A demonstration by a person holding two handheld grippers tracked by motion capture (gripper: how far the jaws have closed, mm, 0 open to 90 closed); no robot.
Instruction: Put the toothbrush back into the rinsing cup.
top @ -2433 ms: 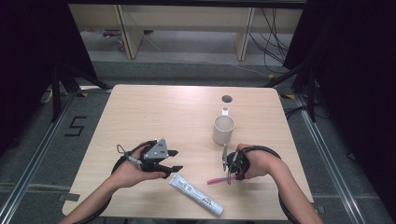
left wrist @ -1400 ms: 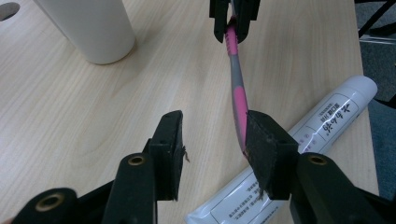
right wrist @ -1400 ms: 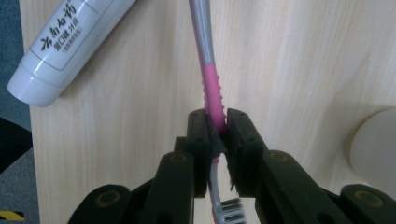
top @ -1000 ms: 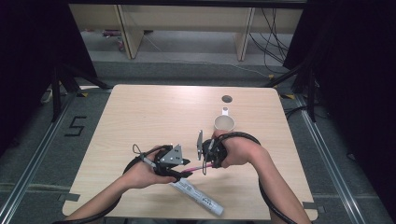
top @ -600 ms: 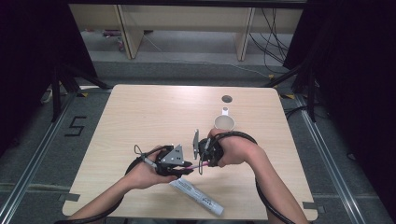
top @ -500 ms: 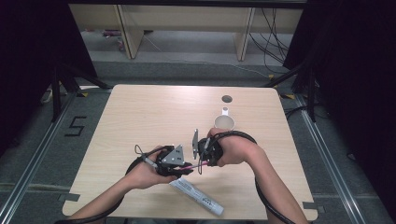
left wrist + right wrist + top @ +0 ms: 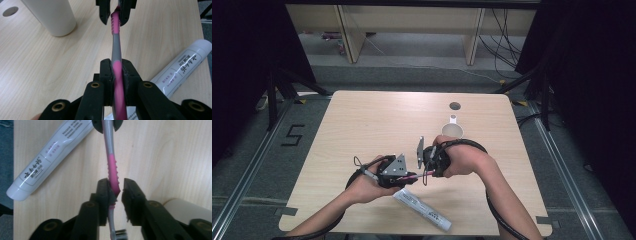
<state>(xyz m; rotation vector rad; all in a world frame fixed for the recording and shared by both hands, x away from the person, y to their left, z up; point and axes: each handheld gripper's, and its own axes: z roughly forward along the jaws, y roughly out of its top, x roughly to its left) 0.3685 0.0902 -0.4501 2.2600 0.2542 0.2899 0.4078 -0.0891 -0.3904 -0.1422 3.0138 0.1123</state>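
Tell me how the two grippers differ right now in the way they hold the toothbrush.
The left gripper is shut on the toothbrush, both pads pressed against its handle; the right gripper has just been opening, with a gap showing on one side. The left gripper grips the handle end; the right gripper stands at the ribbed pink part near the bristles. Both have the toothbrush between their jaws, above the table.

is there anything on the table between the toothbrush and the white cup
Nothing visible. The toothbrush hangs between the left hand-held gripper, clamped on it, and the right hand-held gripper, whose jaws have just been opening. Bare table leads to the cup.
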